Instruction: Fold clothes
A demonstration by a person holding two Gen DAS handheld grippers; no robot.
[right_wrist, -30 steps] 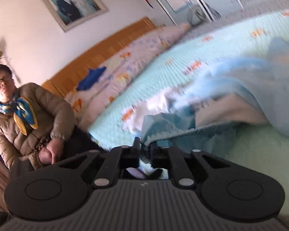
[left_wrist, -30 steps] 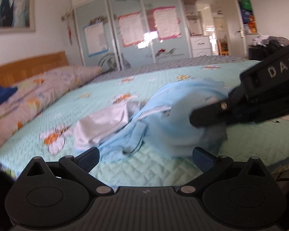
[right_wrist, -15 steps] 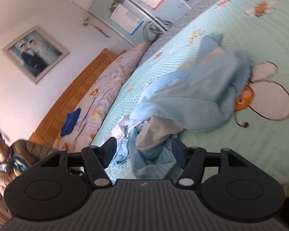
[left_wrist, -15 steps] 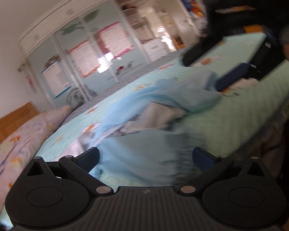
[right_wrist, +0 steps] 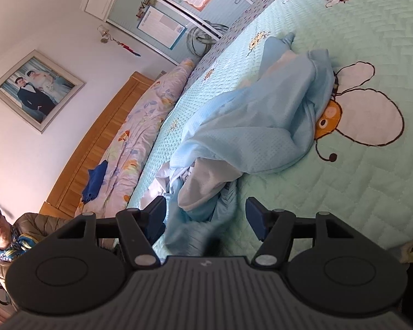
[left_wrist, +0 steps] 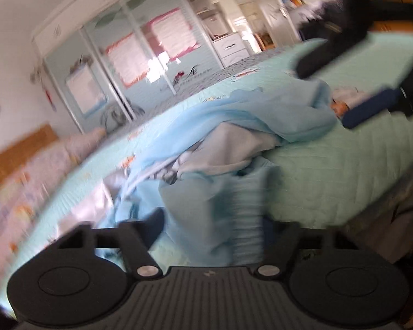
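Pale blue fabric, a crumpled garment, lies heaped on our mint quilted bedspread, its near end trailing toward the bed's edge and a white lining showing where it has turned inside out. No fold is made yet, as we judge it.

Our left gripper is closing its jaws with the garment's near hem bunched between them; the view is smeared by motion, so we cannot tell whether the pads press the cloth yet. Our right gripper stands with its fingers spread, the hem lying loose between them and touching neither pad. In the left view we see it hovering over the far end of the garment.

What worries us is the bunching. If the left jaws close on several layers at once, or on the lining alone, lifting will drag the whole heap instead of opening it flat. The right hand may also pick a fold rather than a true corner, since the edges are buried. And the hem hangs near the mattress edge, so a weak pinch could let the garment slide off.
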